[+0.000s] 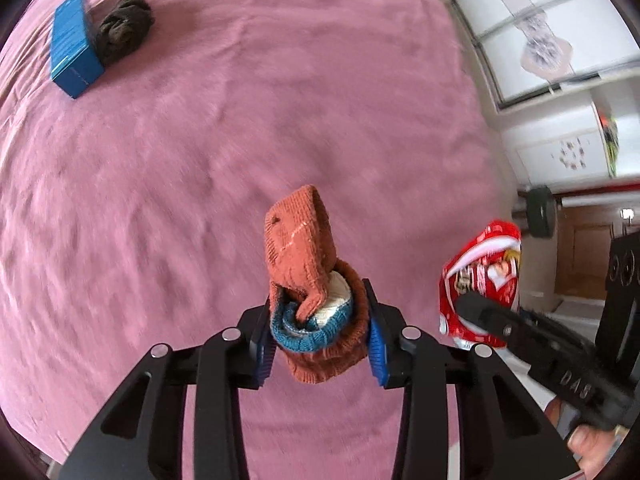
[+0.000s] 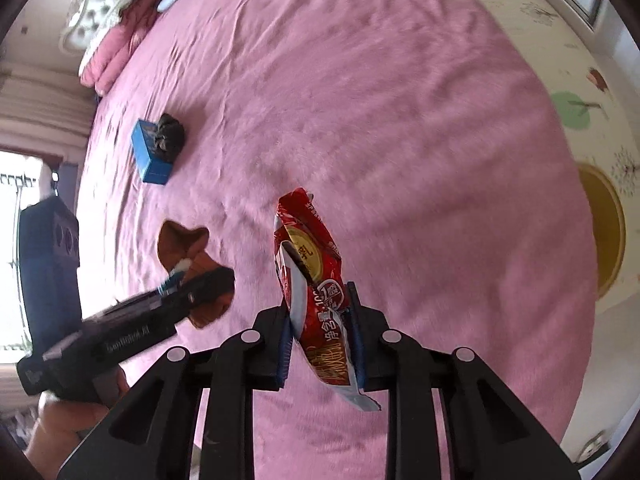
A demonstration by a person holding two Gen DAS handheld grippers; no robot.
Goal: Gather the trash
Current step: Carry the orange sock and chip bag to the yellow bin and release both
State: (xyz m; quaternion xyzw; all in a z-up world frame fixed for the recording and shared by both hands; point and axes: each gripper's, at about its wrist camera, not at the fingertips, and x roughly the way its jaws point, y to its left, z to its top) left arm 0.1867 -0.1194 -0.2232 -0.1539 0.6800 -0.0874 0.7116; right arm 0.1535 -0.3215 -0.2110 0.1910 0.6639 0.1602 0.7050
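My left gripper (image 1: 320,326) is shut on a rolled orange knit sock (image 1: 302,252) with a blue and white cuff, held above the pink bed. My right gripper (image 2: 320,330) is shut on a red snack wrapper (image 2: 310,256), which hangs upright between its blue pads. In the left wrist view the wrapper (image 1: 480,276) and the right gripper's black body show at the right edge. The right wrist view shows the sock (image 2: 180,246) in the left gripper at the left.
The pink bedspread (image 1: 260,112) fills both views. A blue box (image 1: 72,56) and a dark crumpled cloth (image 1: 124,26) lie together far off on it, also as the box (image 2: 150,158) and cloth (image 2: 170,136). Pink pillows (image 2: 116,52) lie at the bed's head. A hand (image 2: 66,424) holds the left gripper.
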